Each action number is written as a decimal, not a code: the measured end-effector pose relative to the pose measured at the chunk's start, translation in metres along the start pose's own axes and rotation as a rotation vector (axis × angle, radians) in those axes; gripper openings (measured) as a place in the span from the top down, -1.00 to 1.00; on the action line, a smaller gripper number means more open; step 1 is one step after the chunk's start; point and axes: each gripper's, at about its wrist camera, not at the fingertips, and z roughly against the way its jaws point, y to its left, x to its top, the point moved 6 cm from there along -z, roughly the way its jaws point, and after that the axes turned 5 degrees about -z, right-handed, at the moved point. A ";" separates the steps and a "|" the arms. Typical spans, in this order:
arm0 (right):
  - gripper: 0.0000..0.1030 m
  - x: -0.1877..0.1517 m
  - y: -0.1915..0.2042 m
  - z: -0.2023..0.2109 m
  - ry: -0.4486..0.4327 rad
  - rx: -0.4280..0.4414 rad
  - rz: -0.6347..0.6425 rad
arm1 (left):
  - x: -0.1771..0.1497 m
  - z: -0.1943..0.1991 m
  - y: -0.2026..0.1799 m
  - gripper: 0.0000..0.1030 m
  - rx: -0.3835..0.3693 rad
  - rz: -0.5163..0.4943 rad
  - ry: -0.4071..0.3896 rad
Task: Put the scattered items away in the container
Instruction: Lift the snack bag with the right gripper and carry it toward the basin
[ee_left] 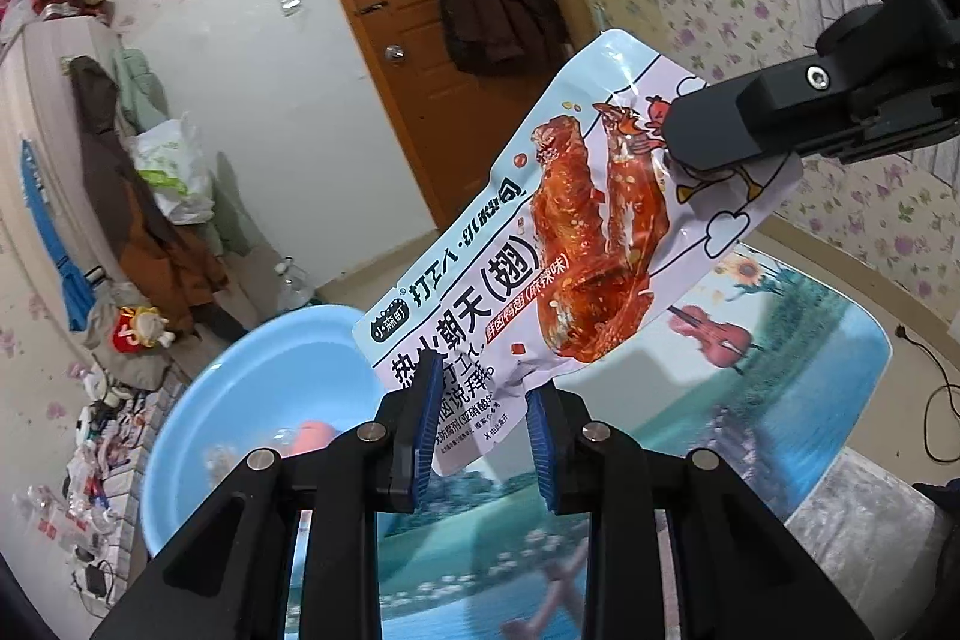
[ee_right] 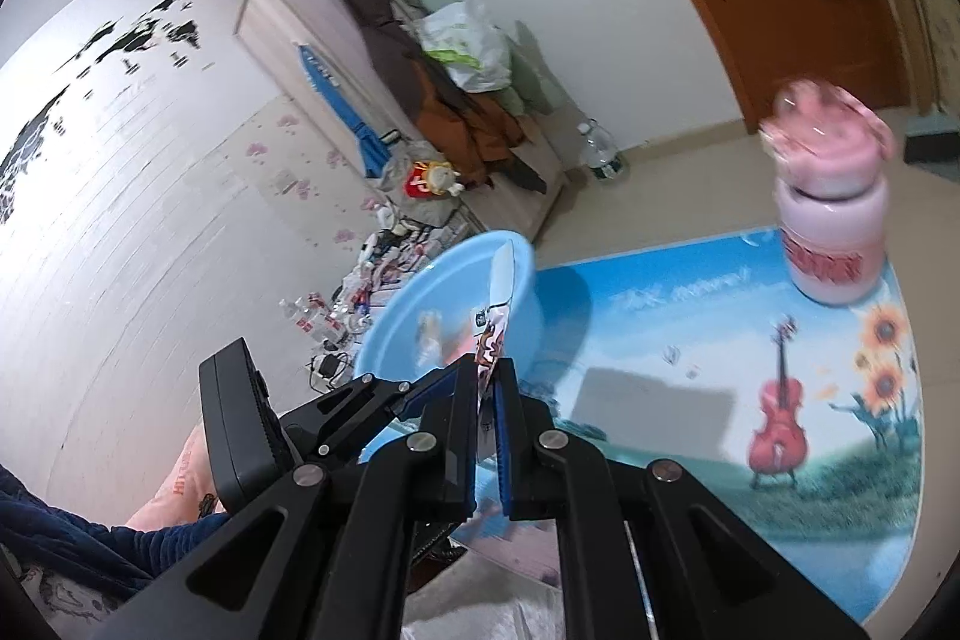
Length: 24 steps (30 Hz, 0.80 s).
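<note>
both grippers meet at one snack pouch (ee_left: 558,244) held in the air above and beside the blue basin (ee_left: 252,388): right gripper (ee_right: 489,394) clamped tight on its edge, left gripper (ee_left: 480,430) narrowly parted around its lower end.

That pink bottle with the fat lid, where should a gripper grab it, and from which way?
Grab the pink bottle around its straight lower body, below the bulging lid, probably coming in level from the side. It stands upright on the picture mat, with open mat on the near side. The lid looks wider and rounded, so fingers would likely slip there.
</note>
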 end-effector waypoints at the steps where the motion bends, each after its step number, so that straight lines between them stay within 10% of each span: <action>1: 0.89 0.001 0.006 -0.003 0.001 0.005 0.009 | -0.001 0.002 0.006 0.46 0.009 0.003 -0.003; 24: 0.89 0.017 0.090 -0.117 0.111 0.130 0.123 | -0.057 0.010 0.138 0.43 0.176 0.080 0.055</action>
